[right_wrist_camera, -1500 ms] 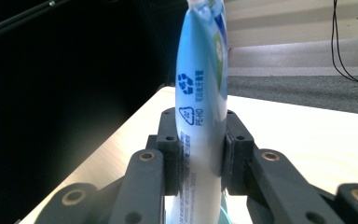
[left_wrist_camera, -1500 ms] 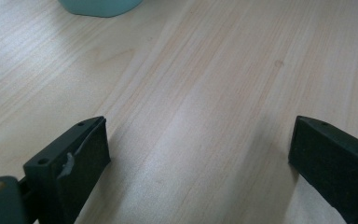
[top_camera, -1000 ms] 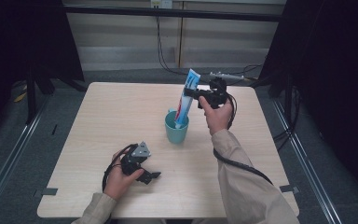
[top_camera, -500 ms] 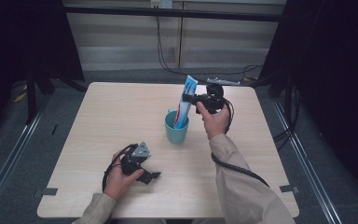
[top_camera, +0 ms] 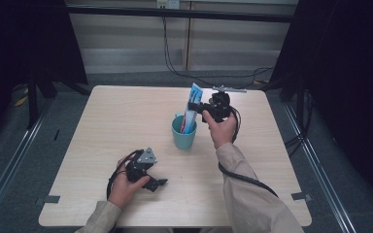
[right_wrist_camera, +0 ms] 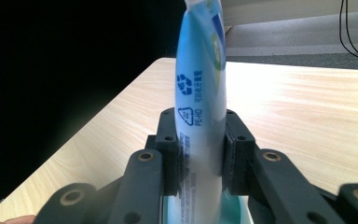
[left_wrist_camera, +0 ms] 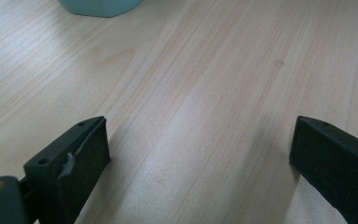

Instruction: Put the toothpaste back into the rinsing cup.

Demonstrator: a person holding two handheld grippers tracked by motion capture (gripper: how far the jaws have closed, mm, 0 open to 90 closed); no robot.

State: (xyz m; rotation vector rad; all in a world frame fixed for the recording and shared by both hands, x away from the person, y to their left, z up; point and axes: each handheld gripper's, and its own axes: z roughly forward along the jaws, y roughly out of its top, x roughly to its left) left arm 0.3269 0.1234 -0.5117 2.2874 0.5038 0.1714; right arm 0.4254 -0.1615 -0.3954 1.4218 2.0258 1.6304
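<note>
A teal cup stands near the middle of the wooden table. A blue and white toothpaste tube stands upright with its lower end inside the cup. My right gripper is shut on the tube's middle; in the right gripper view both pads press the tube from either side above the cup rim. My left gripper rests on the table near the front left, held by a hand, jaws wide open over bare wood with nothing between them. The cup's base shows at the top of the left gripper view.
Black cables hang over the grey floor behind the table. Dark frame posts stand at both sides. Open tabletop lies to the left of the cup and in front of it.
My right gripper has sunk a little with the tube, bringing its lower end deeper into the cup. The left gripper has stayed put.
</note>
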